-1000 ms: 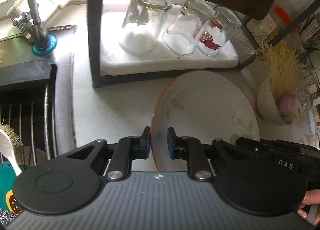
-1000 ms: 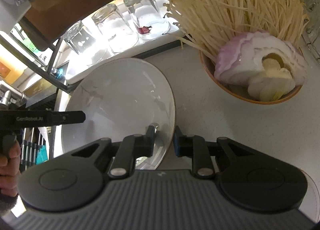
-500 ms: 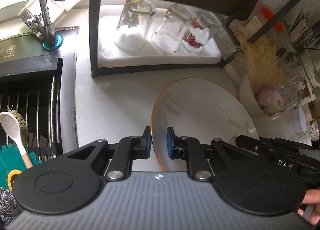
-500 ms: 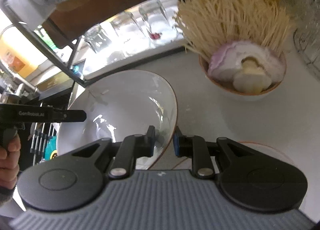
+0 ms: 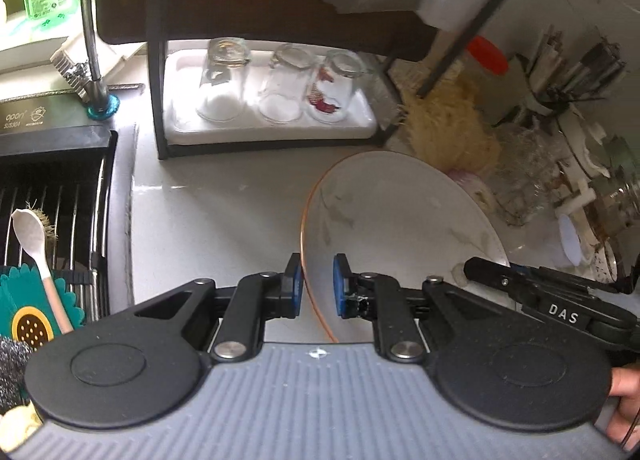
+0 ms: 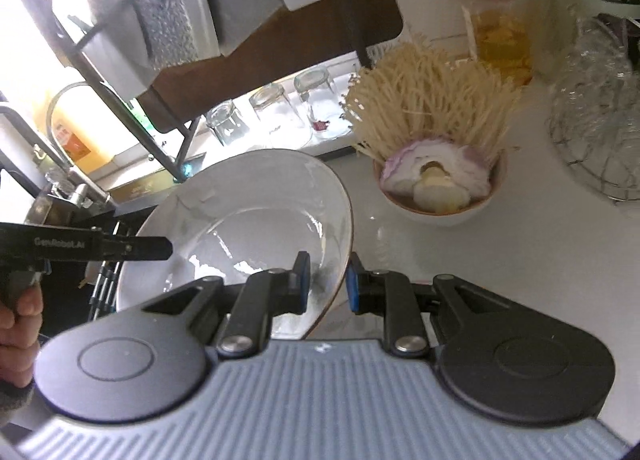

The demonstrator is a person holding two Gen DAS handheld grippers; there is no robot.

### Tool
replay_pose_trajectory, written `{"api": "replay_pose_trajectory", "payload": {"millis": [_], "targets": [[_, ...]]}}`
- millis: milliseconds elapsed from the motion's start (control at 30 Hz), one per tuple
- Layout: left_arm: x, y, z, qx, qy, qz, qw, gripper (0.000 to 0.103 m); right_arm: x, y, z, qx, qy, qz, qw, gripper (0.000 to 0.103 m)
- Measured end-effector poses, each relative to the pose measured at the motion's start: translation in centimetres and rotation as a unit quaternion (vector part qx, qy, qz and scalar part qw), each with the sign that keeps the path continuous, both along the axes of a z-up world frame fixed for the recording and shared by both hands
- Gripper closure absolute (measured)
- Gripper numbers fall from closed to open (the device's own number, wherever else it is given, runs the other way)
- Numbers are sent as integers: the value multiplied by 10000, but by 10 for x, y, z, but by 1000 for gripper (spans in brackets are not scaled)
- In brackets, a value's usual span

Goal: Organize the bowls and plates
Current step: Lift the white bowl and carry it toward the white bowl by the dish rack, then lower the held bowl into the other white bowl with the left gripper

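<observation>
Partly hidden behind each tool's grey ribbed body, the white round plate with a thin orange rim (image 5: 400,228) sits in the lower middle of both views, its near edge cut off from sight. In the left wrist view, the far left shows a black sink rack (image 5: 60,196) with a white spoon (image 5: 30,228) and a teal flower-shaped sponge (image 5: 28,300), both cropped by the frame edge. Next comes a bare strip of pale countertop (image 5: 208,228), open between the sink and the plate. Above it, three clear upturned glasses (image 5: 280,88) stand on a white tray (image 5: 180,128) inside a dark rack. The left gripper (image 5: 316,292) is clamped on the plate's left rim, which passes between its blue pads. At the lower right, the right gripper (image 5: 484,272) reaches in to the plate's opposite edge, with a fingertip showing at the frame border. The clutter at the upper right is blurred and hard to name.

In the right wrist view, a hand (image 6: 16,324) at the far left holds the left tool. The right gripper (image 6: 328,284) grasps the plate's right rim, pads closed on it. Right of the plate lies open white counter, then a white bowl of pale noodles and a cut purple onion (image 6: 436,180), apart from the plate. A jar with a red lid (image 6: 492,20) stands behind, and a glass dish in a wire frame (image 6: 596,120) is cropped at the right edge.
</observation>
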State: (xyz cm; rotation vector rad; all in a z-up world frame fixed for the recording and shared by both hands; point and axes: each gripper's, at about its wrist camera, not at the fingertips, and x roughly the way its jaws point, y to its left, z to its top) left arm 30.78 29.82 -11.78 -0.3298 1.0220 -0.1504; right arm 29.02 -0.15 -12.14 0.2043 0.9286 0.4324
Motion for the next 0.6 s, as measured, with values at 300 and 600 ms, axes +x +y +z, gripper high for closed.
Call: {"api": "replay_pose_trajectory", "payload": {"millis": [300, 600], "targets": [[-40, -47, 8, 76, -57, -75, 9999, 85, -32, -37, 6, -41, -8, 80, 10000, 81], [-71, -93, 0, -62, 120, -205, 9997, 85, -65, -85, 0, -138, 138, 10, 9998, 81]]}}
